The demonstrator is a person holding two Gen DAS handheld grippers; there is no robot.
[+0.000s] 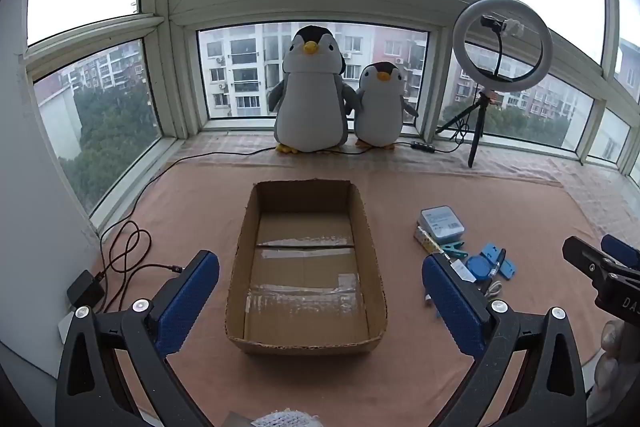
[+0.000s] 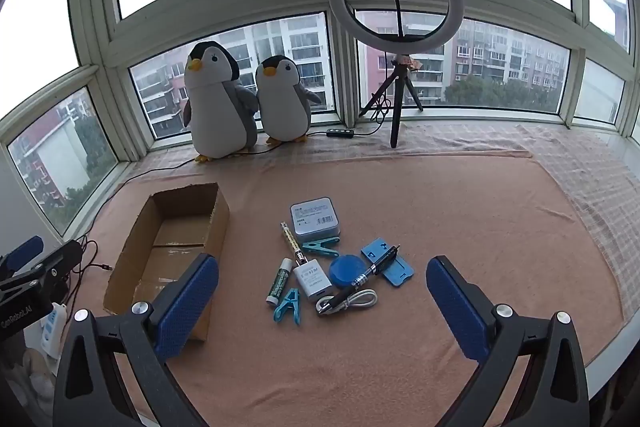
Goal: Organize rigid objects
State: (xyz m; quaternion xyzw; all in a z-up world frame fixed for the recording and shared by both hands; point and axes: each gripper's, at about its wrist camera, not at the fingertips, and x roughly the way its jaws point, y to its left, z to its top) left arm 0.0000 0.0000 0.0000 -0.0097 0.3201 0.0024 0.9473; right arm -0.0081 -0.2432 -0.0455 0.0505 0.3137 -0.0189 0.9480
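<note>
Two grippers are hovering above a pink-covered tabletop (image 2: 460, 211), both with their blue-padded jaws spread wide and nothing sitting between them. In the left wrist view, the left gripper (image 1: 320, 299) is framing an open cardboard box (image 1: 306, 263) in the middle of the frame; the box is lying empty, with only tape showing on its floor. The right gripper (image 2: 322, 301) is pointing at a loose cluster of small objects in the centre of the right wrist view, just to the right of the box (image 2: 168, 251).

At the top of that cluster a pale square tin (image 2: 315, 218) is resting, with a teal clip (image 2: 322, 246) touching its lower edge. Below it, a white charger (image 2: 312, 279), a blue round lid (image 2: 346, 269) and a black pen (image 2: 368, 275) are crowding together, the pen lying across a blue flat holder (image 2: 390, 261). A white tube (image 2: 279, 281) and a second blue clip (image 2: 289, 305) are sitting at the lower left of the cluster, and a white cable (image 2: 360, 301) is curling at its lower right.

Along the window at the top of both frames, two plush penguins (image 2: 244, 103) are standing beside a ring light (image 2: 396, 3) on its tripod.
</note>
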